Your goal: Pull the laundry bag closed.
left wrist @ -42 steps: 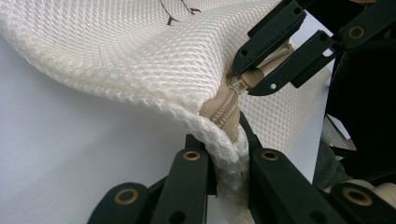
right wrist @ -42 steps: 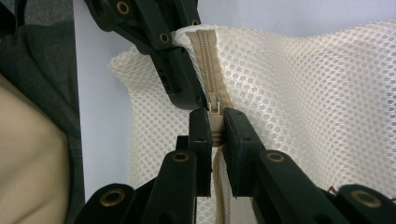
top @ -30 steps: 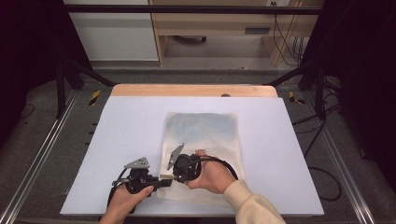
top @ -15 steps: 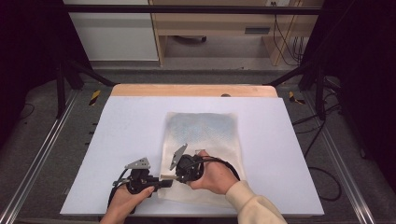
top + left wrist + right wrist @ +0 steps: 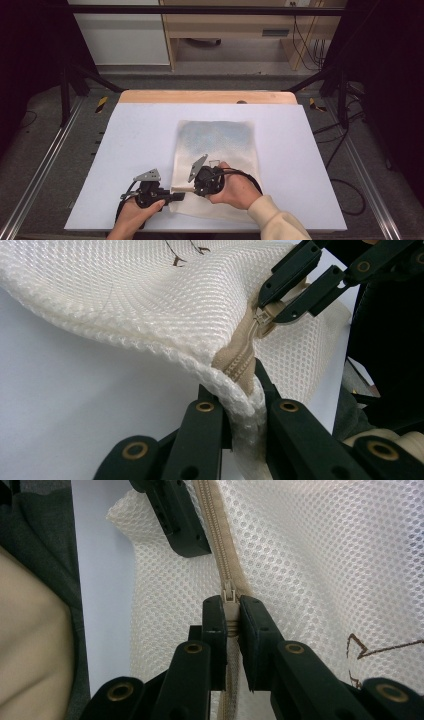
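A cream mesh bag (image 5: 215, 140) lies flat on the white table (image 5: 140, 130), its beige zipper (image 5: 220, 555) running along the near edge. My left gripper (image 5: 175, 195) is shut on the bag's near left corner (image 5: 235, 400), right at the zipper's end, and lifts the mesh (image 5: 150, 305) a little. Just to its right, my right gripper (image 5: 194, 188) is shut on the zipper pull (image 5: 229, 591). In the left gripper view the right gripper's jaws clamp that pull (image 5: 261, 317). In the right gripper view the left gripper's black jaw sits a short way ahead along the zipper.
A brown line drawing (image 5: 365, 647) is printed on the mesh. The table's wooden far edge (image 5: 205, 96) runs across the back, with a cabinet (image 5: 120, 40) beyond it. Cables (image 5: 345, 195) lie on the floor at the right. Metal rails (image 5: 45, 165) flank the table.
My right gripper has crept slightly to the right along the bag's near edge with the zipper pull in its jaws. The left gripper has stayed put on the corner.
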Tool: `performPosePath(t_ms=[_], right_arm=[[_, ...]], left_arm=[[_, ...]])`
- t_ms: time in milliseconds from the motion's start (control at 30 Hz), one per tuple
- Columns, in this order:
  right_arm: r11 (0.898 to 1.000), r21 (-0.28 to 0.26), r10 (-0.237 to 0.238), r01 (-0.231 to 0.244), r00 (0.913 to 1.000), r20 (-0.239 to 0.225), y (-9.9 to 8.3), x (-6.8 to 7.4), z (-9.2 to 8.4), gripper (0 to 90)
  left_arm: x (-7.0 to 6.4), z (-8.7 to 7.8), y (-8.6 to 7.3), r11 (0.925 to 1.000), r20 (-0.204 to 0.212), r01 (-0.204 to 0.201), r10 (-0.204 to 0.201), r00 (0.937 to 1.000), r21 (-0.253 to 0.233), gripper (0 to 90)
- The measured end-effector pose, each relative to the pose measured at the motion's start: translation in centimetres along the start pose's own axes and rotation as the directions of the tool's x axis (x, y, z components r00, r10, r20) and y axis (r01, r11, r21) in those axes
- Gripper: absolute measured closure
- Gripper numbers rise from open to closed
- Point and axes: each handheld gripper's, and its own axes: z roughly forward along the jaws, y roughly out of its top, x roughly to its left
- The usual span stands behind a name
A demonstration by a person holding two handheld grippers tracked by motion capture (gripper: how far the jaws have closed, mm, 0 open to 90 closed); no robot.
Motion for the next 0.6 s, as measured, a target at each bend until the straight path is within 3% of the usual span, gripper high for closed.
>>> performPosePath(t_ms=[600], right_arm=[[1.0, -0.006, 0.01, -0.009, 0.9999, 0.013, -0.66, 0.03, -0.37, 82.4]], left_arm=[[-0.18, -0.13, 0.0, 1.0, -0.006, -0.009, 0.009, 0.9999, -0.001, 86.4]])
